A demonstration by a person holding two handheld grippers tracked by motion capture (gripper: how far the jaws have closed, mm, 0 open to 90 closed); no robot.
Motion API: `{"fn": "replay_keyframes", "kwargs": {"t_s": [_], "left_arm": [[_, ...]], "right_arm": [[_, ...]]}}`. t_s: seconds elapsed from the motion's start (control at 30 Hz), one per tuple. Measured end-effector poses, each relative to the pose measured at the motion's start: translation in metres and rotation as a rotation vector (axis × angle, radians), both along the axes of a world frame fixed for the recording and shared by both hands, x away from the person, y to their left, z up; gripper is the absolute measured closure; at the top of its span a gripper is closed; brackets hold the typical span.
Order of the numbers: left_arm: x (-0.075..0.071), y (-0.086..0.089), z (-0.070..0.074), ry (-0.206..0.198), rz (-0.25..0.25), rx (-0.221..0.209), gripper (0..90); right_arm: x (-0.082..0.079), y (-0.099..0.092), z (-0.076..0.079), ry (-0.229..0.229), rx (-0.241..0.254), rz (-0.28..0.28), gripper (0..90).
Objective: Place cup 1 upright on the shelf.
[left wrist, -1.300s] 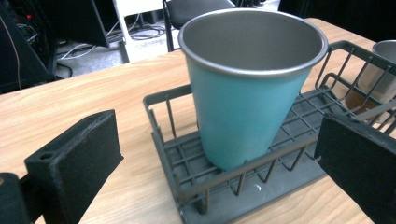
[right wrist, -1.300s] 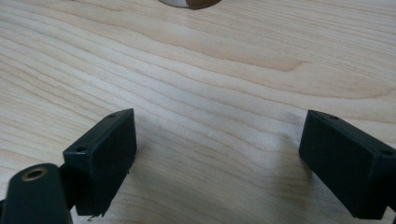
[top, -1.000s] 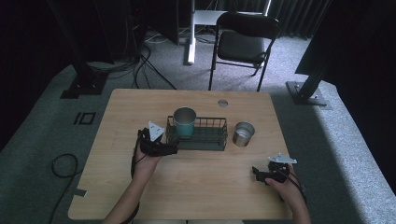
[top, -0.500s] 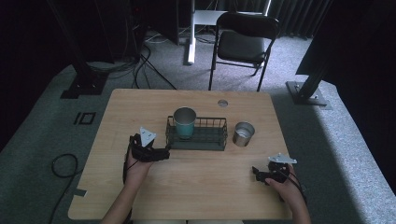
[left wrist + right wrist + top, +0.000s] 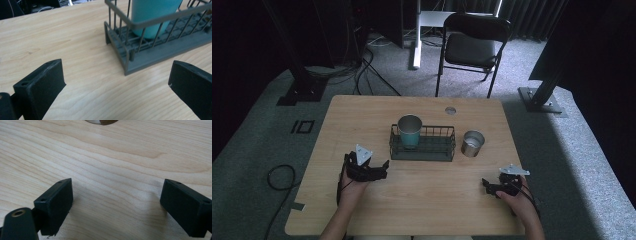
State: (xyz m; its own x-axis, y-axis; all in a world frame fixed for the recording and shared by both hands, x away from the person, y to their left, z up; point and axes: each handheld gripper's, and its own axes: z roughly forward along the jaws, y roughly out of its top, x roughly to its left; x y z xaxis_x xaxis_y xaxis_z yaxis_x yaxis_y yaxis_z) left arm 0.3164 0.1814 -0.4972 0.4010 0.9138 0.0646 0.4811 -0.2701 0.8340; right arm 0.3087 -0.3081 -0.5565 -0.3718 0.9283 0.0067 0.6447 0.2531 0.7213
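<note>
A teal cup stands upright in the left end of a dark wire basket at the table's middle. A short metal cup sits on the wood just right of the basket. My left gripper rests low on the table, left of and nearer than the basket, open and empty. In the left gripper view its jaws stand wide apart, with the basket's corner and the teal cup ahead. My right gripper lies near the front right, open over bare wood.
The wooden table has a round cable hole near its far edge. A black folding chair stands beyond the table. Cables lie on the carpet at left, and stand bases sit at both sides.
My left gripper has drawn back from the basket toward the near left and dropped lower on the table. The right gripper has stayed put.
</note>
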Motion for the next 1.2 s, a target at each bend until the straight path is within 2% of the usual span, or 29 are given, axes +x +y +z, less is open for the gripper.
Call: {"fn": "replay_keyframes", "kwargs": {"t_s": [0.23,0.43,0.7,0.87,1.07,1.2], "left_arm": [[-0.005,0.010,-0.009,0.023,0.003,0.025,1.1],[-0.007,0.019,-0.017,0.053,0.005,0.023,1.1],[-0.011,0.027,-0.026,0.098,-0.024,0.030,1.1],[-0.016,0.037,-0.030,0.107,-0.040,0.038,1.1],[-0.023,0.050,-0.035,0.123,-0.019,0.026,1.1],[-0.025,0.058,-0.038,0.134,-0.001,0.040,1.1]], "right_arm": [[0.000,0.000,0.000,0.000,0.000,0.000,10.9],[0.000,0.000,0.000,0.000,-0.001,0.001,10.9],[0.000,0.000,0.000,0.000,0.000,0.000,10.9],[0.000,0.000,0.000,0.000,0.000,0.001,10.9],[0.000,0.000,0.000,0.000,-0.001,0.001,10.9],[0.000,0.000,0.000,0.000,0.000,0.000,10.9]]}}
